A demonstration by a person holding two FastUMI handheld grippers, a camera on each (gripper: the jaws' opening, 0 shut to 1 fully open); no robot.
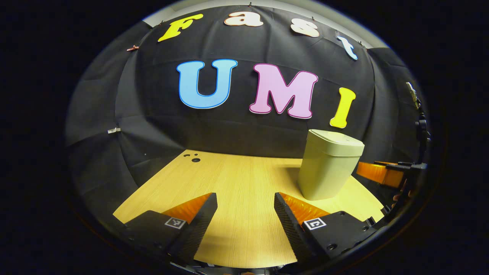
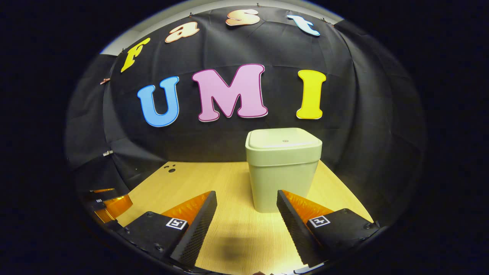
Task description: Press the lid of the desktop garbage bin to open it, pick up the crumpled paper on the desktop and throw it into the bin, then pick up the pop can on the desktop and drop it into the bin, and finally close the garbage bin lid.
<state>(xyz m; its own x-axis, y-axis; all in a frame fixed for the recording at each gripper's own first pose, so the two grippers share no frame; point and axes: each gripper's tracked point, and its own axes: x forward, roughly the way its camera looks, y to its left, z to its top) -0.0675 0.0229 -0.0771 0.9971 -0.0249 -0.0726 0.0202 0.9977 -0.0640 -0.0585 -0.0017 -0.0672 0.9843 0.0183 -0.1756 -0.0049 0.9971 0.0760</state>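
A pale green garbage bin (image 1: 328, 168) stands upright on the wooden table with its lid (image 1: 336, 142) down. In the right gripper view the bin (image 2: 280, 172) sits straight ahead, its flat lid (image 2: 283, 142) shut. My left gripper (image 1: 245, 214) hovers open over bare tabletop, left of the bin and apart from it. My right gripper (image 2: 246, 214) is open too, just in front of the bin, with nothing between its fingers. The right gripper (image 1: 386, 172) also appears at the far right of the left gripper view, beyond the bin. The left gripper (image 2: 110, 204) shows at the lower left of the right gripper view.
The wooden table (image 1: 237, 183) ends at the black cloth wall behind the bin. Small dark holes (image 1: 193, 157) mark the table's far left corner. A black bracket (image 1: 420, 126) stands at the right edge of the left gripper view.
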